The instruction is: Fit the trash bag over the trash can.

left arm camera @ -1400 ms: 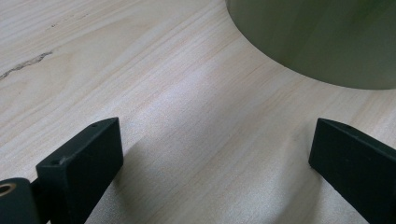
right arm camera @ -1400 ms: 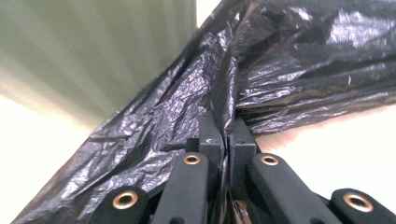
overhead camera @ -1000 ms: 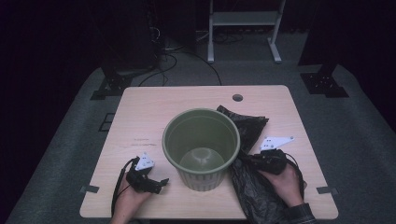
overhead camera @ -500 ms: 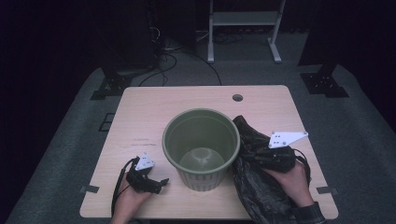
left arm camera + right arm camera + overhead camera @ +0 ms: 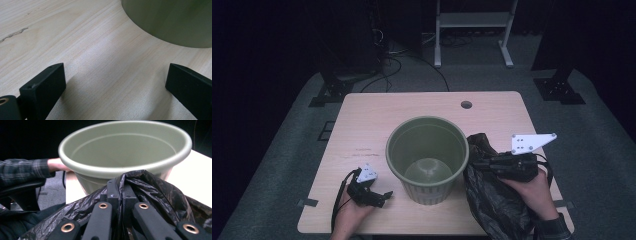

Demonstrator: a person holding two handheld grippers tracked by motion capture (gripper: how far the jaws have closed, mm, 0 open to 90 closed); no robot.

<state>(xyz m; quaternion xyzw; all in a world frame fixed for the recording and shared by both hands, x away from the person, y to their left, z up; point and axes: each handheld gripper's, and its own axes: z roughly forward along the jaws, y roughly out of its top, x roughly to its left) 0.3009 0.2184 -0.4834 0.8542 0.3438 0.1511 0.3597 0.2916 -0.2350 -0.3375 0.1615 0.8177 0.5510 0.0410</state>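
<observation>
A green plastic bin [image 5: 427,157] stands upright and empty in the middle of the wooden table [image 5: 412,107]. Its rim [image 5: 125,167] looms just ahead in the right gripper view. A crumpled black plastic bag [image 5: 492,200] hangs to the bin's right, lifted off the table. My right gripper [image 5: 476,164] is shut on a fold of the black bag [image 5: 150,187], level with the bin's rim. My left gripper [image 5: 384,195] rests on the table at the bin's front left, jaws open, with bare wood between its fingertips [image 5: 47,82] and the bin's wall [image 5: 172,22] ahead.
A round cable hole [image 5: 466,105] sits in the far part of the table. Dark floor, cables and a metal stand [image 5: 472,30] lie beyond the far edge. A plaid sleeve [image 5: 22,170] reaches in at the left of the right gripper view.
My right gripper has risen with the black bag in it, pulling the bag up off the table beside the bin. The left gripper has stayed where it was.
</observation>
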